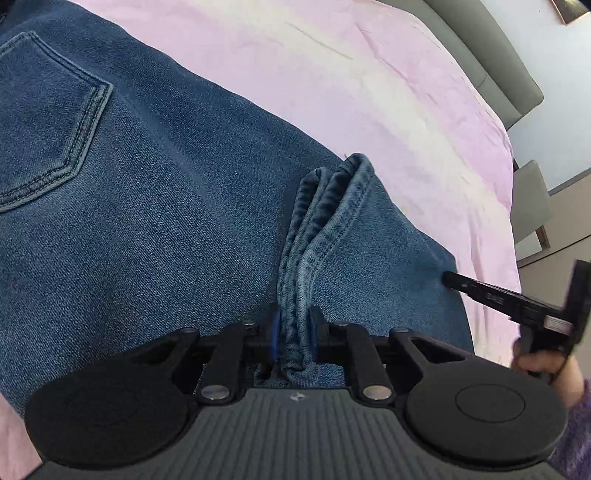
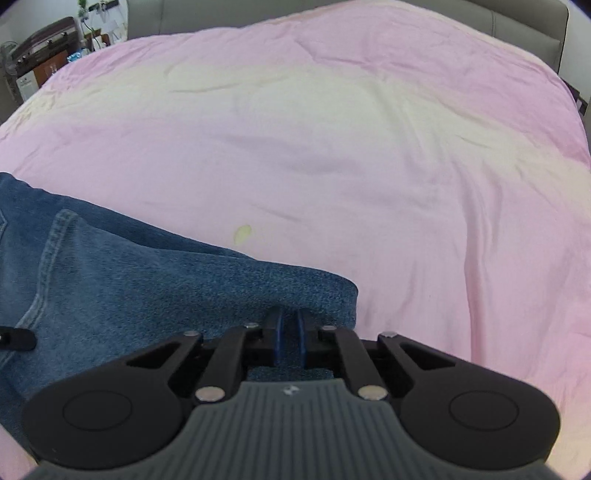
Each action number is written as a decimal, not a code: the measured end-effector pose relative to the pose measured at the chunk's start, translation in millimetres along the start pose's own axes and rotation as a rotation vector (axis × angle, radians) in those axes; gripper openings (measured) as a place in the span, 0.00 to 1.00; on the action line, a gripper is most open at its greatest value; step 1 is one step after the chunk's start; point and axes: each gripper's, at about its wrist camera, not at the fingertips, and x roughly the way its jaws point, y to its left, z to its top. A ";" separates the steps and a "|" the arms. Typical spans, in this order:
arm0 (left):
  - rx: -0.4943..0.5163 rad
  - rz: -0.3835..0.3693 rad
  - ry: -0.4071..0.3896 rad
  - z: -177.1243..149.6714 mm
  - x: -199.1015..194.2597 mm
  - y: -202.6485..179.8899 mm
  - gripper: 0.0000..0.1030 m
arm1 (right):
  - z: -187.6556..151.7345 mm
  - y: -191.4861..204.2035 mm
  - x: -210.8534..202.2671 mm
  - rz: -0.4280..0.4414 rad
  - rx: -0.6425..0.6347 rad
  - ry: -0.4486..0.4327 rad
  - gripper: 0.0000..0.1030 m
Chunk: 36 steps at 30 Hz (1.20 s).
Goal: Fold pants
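Note:
Blue denim pants (image 1: 155, 206) lie on a pink bedsheet (image 1: 369, 92), back pocket showing at upper left. My left gripper (image 1: 293, 325) is shut on a bunched hem fold of the pants (image 1: 321, 221), which rises between the fingers. My right gripper (image 2: 289, 328) is shut on the denim edge (image 2: 221, 291) at the pants' right corner. The right gripper also shows in the left wrist view (image 1: 448, 278), its tip touching the denim at the right. The left gripper's tip (image 2: 18, 338) shows at the left edge of the right wrist view.
The pink sheet (image 2: 332, 147) covers a wide bed beyond the pants. A grey headboard (image 2: 524, 22) runs along the far edge. Furniture and clutter (image 2: 44, 48) stand at the far left. A small yellowish spot (image 2: 243, 232) lies on the sheet.

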 end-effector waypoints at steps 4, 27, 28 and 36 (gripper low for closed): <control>-0.001 0.018 0.014 4.0 6.2 -5.6 0.18 | -3.9 -6.1 23.7 0.009 0.085 0.021 0.00; 0.101 0.100 -0.023 -7.1 15.1 -29.4 0.27 | -111.6 25.5 -53.4 0.086 -0.028 0.124 0.01; 0.102 0.104 -0.021 -6.3 14.4 -30.3 0.27 | -111.3 27.4 -56.1 0.080 -0.042 0.124 0.00; 0.123 0.139 -0.019 0.0 -22.1 -43.7 0.51 | -99.3 52.0 -66.1 -0.003 -0.196 0.150 0.02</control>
